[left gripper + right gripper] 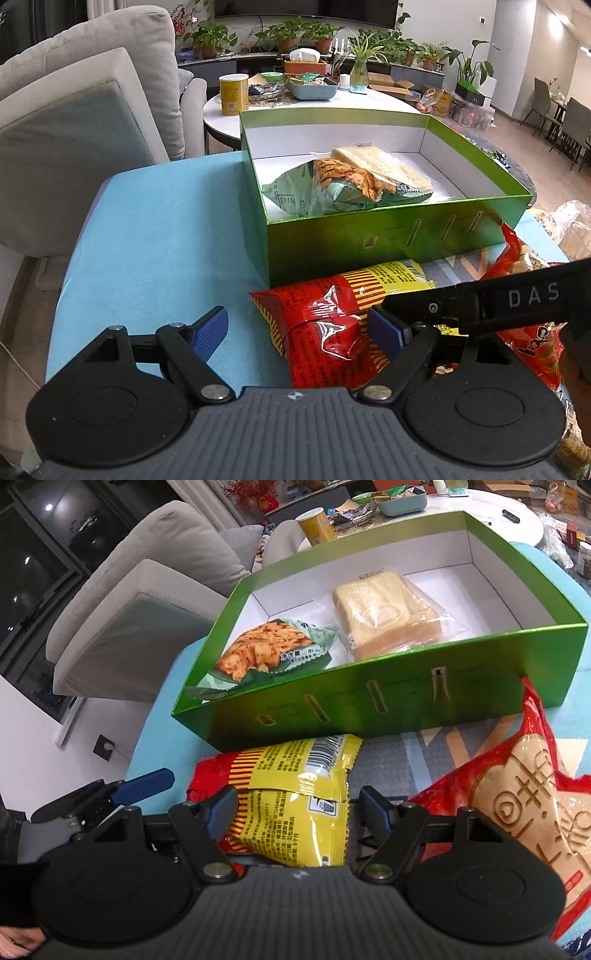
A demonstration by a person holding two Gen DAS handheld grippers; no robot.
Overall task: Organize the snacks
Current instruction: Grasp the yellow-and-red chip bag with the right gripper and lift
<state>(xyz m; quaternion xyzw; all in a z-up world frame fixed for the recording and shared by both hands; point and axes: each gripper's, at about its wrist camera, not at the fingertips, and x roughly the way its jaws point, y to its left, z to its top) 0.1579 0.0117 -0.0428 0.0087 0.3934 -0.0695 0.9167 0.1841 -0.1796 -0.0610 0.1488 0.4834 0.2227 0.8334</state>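
A red and yellow snack bag point(321, 332) point(295, 812) lies on the blue table just in front of a green box point(369, 236) point(369, 701). My left gripper point(297, 330) is open around the bag's red end, its left pad on bare cloth. My right gripper point(299, 806) is open over the yellow end, pads beside the bag. One finger point(461, 299) of the right gripper crosses the left wrist view. The box holds a green chip bag point(325, 188) point(255, 653) and a wrapped bread pack point(380, 162) point(388, 616). A larger red bag point(517, 794) lies to the right.
A grey sofa point(74, 129) stands left of the blue table point(166, 229). Behind the box is a round white table point(380, 99) with a yellow can point(233, 94) and a tray of small items. Clear-wrapped packs point(572, 229) lie at the right edge.
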